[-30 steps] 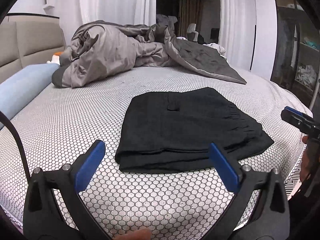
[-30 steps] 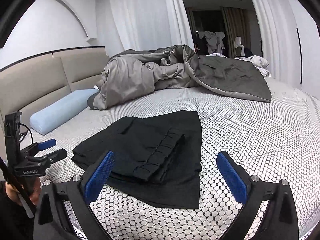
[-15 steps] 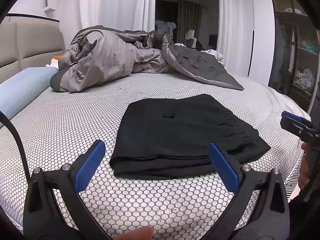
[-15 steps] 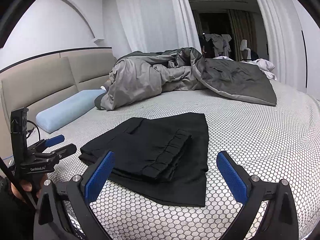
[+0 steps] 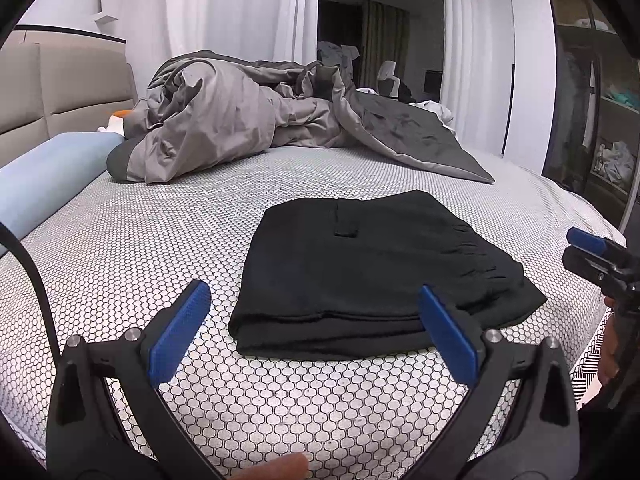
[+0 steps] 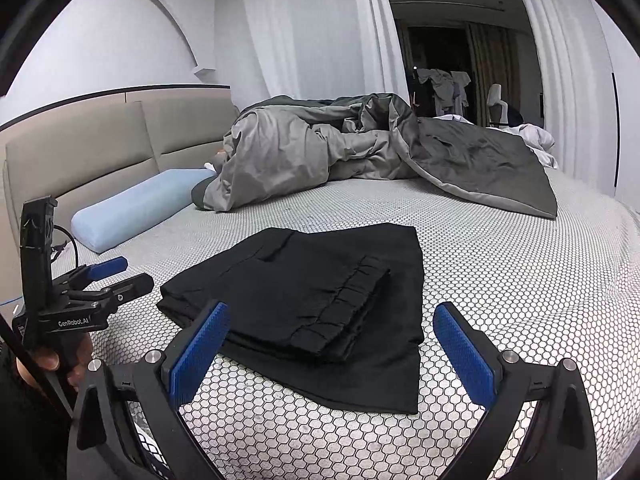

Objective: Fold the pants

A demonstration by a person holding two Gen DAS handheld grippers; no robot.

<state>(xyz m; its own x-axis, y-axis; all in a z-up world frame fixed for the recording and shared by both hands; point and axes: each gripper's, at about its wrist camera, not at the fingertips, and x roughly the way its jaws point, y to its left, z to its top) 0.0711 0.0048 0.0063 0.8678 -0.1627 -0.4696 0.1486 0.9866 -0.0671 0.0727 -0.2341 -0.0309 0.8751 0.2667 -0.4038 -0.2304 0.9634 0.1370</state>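
Pants (image 5: 372,272), black and folded into a compact stack, lie flat on the honeycomb-patterned bed (image 5: 132,248), with a rumpled grey duvet (image 5: 240,120) beyond them toward 12 o'clock and a pale blue bolster pillow (image 6: 136,208) off at 10 o'clock. Left tongs (image 5: 312,336) hang wide apart and empty just short of the stack's near edge. Right tongs (image 6: 328,348) likewise gape wide, holding nothing, at the stack's waistband side.
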